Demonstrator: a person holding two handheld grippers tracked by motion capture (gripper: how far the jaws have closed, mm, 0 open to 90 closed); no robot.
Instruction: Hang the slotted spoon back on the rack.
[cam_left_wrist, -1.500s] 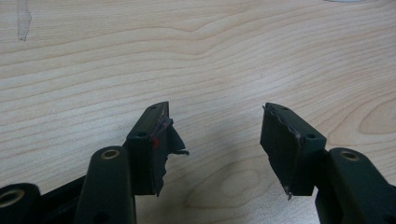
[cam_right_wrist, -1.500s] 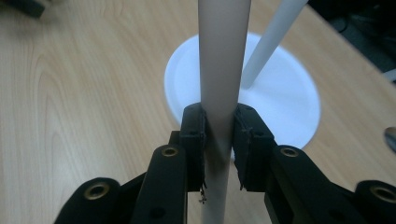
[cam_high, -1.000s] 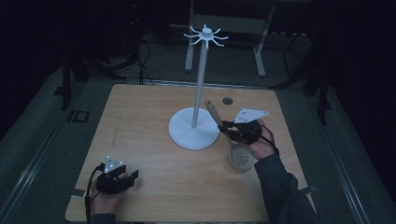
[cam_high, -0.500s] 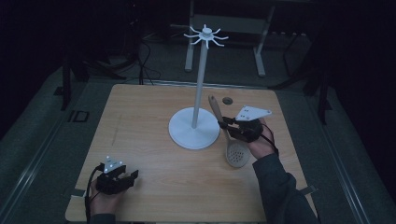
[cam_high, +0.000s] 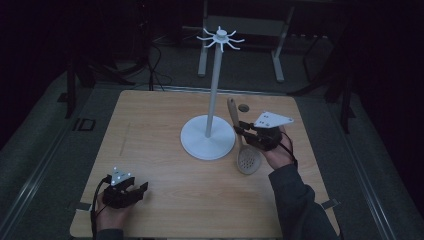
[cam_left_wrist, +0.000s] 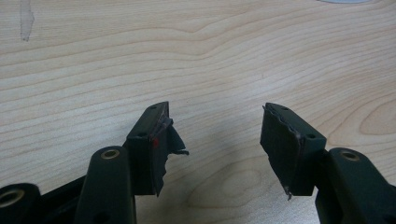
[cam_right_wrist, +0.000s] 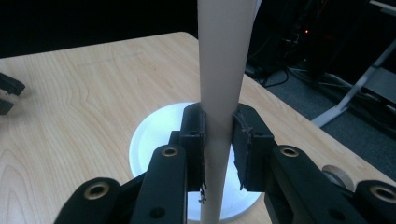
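Right of centre in the high view, the right gripper (cam_high: 243, 131) is clamped on a slotted wooden spoon's (cam_high: 246, 159) handle beside the white stand (cam_high: 207, 136). Lower left, the left gripper (cam_high: 135, 190) rests wide apart, holding nothing, on the surface (cam_high: 160, 115).

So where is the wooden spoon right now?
In the high view the wooden spoon is on the right side of the table, its handle pinched in the right hand-held gripper, its holey bowl just right of the white stand.
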